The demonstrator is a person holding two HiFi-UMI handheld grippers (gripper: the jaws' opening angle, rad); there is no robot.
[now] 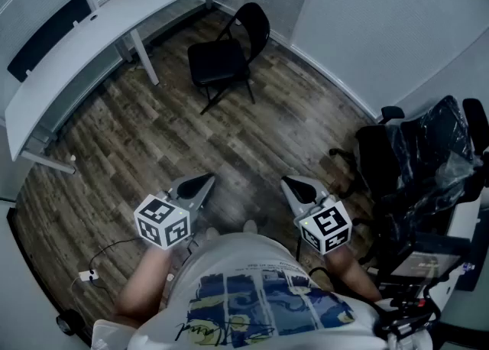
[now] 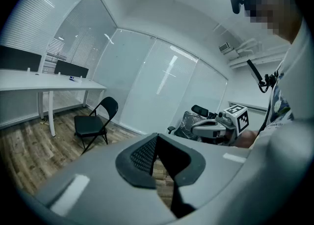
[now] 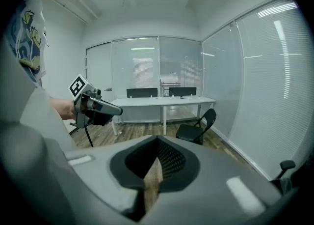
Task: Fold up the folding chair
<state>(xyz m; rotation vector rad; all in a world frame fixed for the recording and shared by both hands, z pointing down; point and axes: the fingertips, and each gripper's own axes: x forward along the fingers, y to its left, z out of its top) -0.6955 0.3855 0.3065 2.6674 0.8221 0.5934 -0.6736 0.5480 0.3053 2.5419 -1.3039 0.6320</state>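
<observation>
The folding chair [image 1: 225,54], far ahead of the closed, empty fingers of left gripper [image 1: 203,182] and right gripper [image 1: 290,183], may be toppled if pushed unevenly.

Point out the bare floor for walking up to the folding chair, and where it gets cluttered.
Bare wood floor lies open all the way to the folding chair, bordered by the white desk on the left and the wall on the right. Crowded: the wrapped office chairs at right, and a cable with plug at lower left.
</observation>
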